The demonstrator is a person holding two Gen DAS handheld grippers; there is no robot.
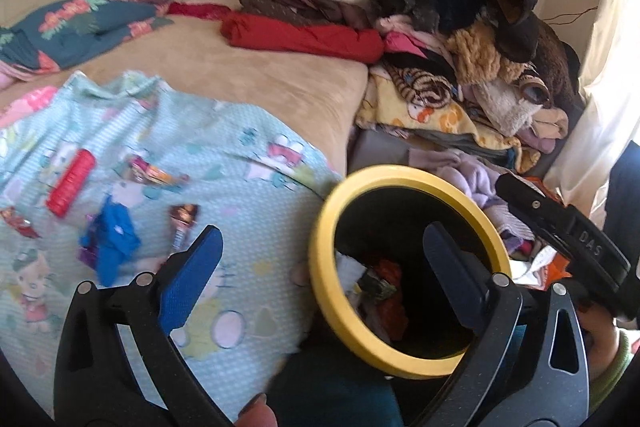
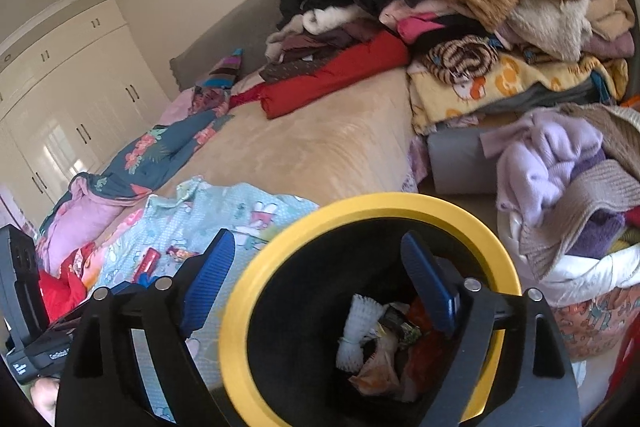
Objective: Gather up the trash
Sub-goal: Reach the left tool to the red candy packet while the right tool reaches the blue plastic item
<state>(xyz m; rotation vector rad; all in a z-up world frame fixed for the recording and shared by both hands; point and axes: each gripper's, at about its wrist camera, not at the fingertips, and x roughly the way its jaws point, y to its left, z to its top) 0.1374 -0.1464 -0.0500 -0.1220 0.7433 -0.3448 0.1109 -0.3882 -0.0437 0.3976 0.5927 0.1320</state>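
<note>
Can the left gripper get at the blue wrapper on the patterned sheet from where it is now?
Probably yes. The left gripper is open and empty, and the blue wrapper lies uncovered on the patterned sheet just beyond its left finger, with nothing between them.

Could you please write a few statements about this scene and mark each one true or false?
1. The bin has a yellow rim. True.
2. The bin is empty. False: wrappers and other trash lie inside.
3. The left gripper holds a wrapper. False: it is open and empty.
4. A red tube lies on the light blue sheet. True.
5. The right gripper is open. True.
</note>
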